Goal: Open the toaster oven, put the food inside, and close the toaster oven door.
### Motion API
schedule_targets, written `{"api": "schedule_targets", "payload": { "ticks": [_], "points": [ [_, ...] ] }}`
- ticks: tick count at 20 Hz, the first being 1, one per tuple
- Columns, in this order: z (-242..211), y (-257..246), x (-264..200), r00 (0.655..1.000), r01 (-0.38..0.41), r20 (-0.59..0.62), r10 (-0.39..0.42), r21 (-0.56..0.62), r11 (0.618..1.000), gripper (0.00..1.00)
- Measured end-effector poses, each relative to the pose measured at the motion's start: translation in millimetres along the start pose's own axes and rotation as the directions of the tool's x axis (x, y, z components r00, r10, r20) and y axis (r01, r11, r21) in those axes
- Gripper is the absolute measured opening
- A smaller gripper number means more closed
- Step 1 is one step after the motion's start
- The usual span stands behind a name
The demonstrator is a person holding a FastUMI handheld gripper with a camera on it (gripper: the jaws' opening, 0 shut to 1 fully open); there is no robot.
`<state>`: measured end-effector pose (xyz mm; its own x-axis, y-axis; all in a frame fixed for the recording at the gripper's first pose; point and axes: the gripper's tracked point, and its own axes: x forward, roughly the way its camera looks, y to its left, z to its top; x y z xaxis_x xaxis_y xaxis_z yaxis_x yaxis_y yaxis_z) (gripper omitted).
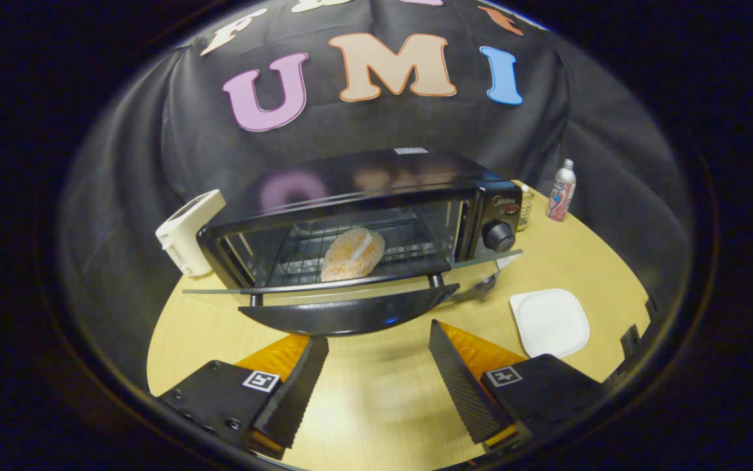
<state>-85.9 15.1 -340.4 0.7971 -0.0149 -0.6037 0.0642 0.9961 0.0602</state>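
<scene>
We hover our gripper [376, 376], jaws spread wide w/ nothing between them, above the tabletop [376, 405]. At 12 o'clock, just ahead: toaster oven [376, 216], door [350, 313] dropped open, bread roll [352, 254] already on the rack. White plate [549, 322] bare at 2 o'clock. Risk, we reckon: lifting the door off-centre could let the jaws slip off its edge, so it drops back or shunts the oven.

We see bare bench [376, 392] between the spread, empty jaws of the gripper [376, 356] and up to the oven's dropped door [350, 314], which lies just ahead of them. Beyond it the oven [363, 216] mouth gapes, a bun [352, 254] on its rack. A white plate [549, 322] sits beside one jaw.
</scene>
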Motion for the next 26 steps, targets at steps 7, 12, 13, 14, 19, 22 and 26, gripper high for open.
{"api": "schedule_targets", "payload": {
  "ticks": [7,12,13,14,19,22,26],
  "points": [
    [17,-4,12,1.0,0.001,0.023,-0.002,0.044,0.999,0.98],
    [21,-15,13,1.0,0.009,0.029,-0.01,0.042,0.999,0.98],
    [24,-17,10,1.0,0.006,0.03,-0.008,0.041,0.999,0.98],
    [30,-20,6,0.999,0.007,0.042,-0.008,0.039,0.999,0.98],
    [111,-37,-28,0.977,-0.006,0.211,0.002,0.015,1.0,0.99],
    [178,-52,-59,0.941,0.006,0.34,-0.009,0.01,1.0,0.99],
    [271,-70,-105,0.877,0.019,0.48,-0.034,0.036,0.999,0.99]
  ]
}}
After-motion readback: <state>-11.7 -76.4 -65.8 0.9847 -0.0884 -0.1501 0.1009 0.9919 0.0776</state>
